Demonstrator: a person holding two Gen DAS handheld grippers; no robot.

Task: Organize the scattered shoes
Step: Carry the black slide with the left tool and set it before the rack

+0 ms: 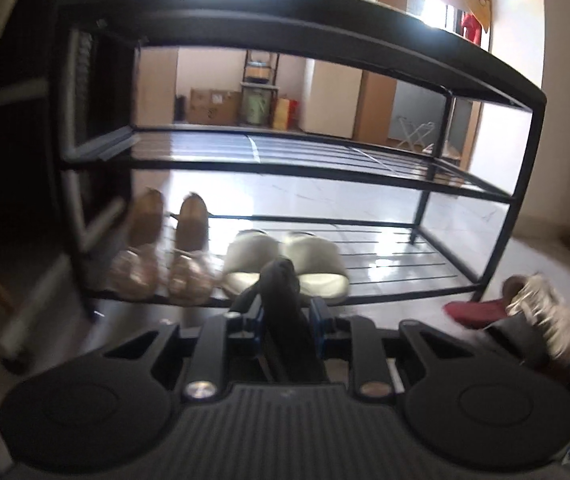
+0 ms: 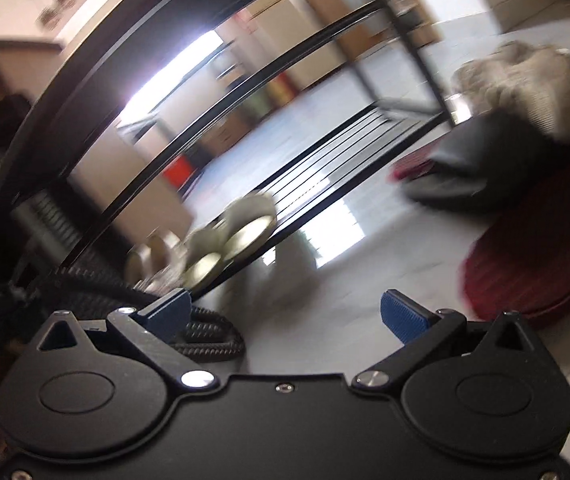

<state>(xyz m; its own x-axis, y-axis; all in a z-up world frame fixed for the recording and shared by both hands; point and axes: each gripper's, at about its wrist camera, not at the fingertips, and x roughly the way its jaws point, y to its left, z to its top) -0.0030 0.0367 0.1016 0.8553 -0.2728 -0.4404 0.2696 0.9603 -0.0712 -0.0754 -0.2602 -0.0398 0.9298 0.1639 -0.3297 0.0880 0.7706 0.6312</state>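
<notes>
My left gripper is shut on a black shoe, held in front of the black shoe rack. On the rack's bottom shelf stand a pair of brown sandals at the left and a pair of cream slippers beside them. My right gripper is open and empty above the floor; the view is tilted and blurred. The cream slippers and the rack show there too. A dark fur-trimmed shoe lies on the floor at the right, also in the left wrist view.
A red round mat lies on the pale floor at the right, next to the fur-trimmed shoe. A black coiled cable lies near my right gripper's left finger. Boxes and a small stand sit in the room behind the rack.
</notes>
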